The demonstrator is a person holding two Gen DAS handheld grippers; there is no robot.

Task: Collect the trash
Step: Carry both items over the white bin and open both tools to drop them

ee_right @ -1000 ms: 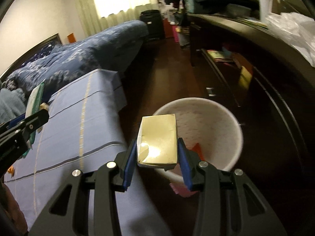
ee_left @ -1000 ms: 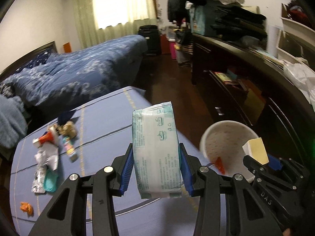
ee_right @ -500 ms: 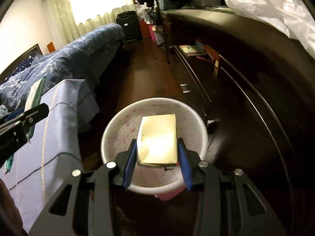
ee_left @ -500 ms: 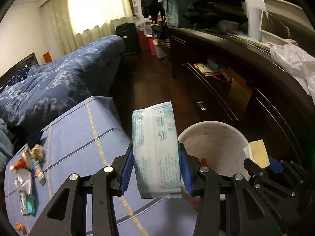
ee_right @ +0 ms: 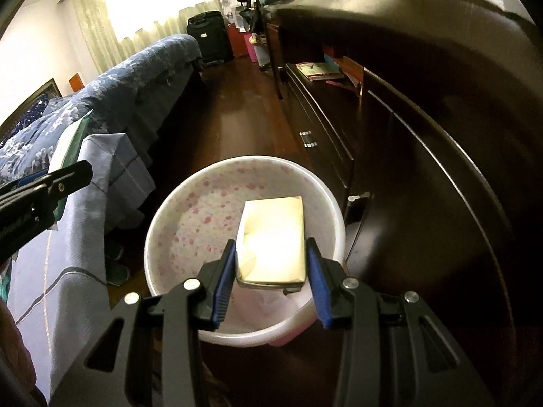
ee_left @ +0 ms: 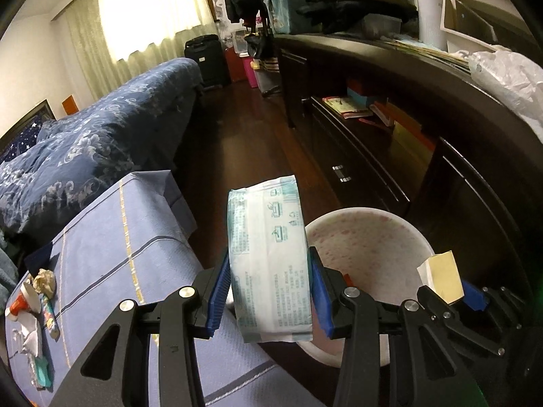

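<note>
My left gripper [ee_left: 269, 291] is shut on a white and teal tissue pack [ee_left: 268, 261], held upright at the right edge of the blue-clothed table [ee_left: 112, 247], just left of the bin. My right gripper [ee_right: 271, 264] is shut on a small gold box [ee_right: 273, 240] and holds it above the open white bin with pink specks [ee_right: 190, 217]. The bin [ee_left: 366, 237] stands on the dark floor, and the right gripper with the gold box [ee_left: 441, 281] shows over its right rim. The left gripper [ee_right: 44, 190] shows at the left of the right wrist view.
Several pieces of trash [ee_left: 34, 291] lie at the table's left end. A dark cabinet [ee_left: 390, 142] runs along the right, close to the bin. A bed with a blue quilt [ee_left: 95, 139] stands behind the table. Dark wooden floor [ee_left: 244, 142] lies between them.
Both grippers moved right towards the bin. The gold box went from beside the bin's near rim to over its opening. The tissue pack now sits next to the bin's left rim.
</note>
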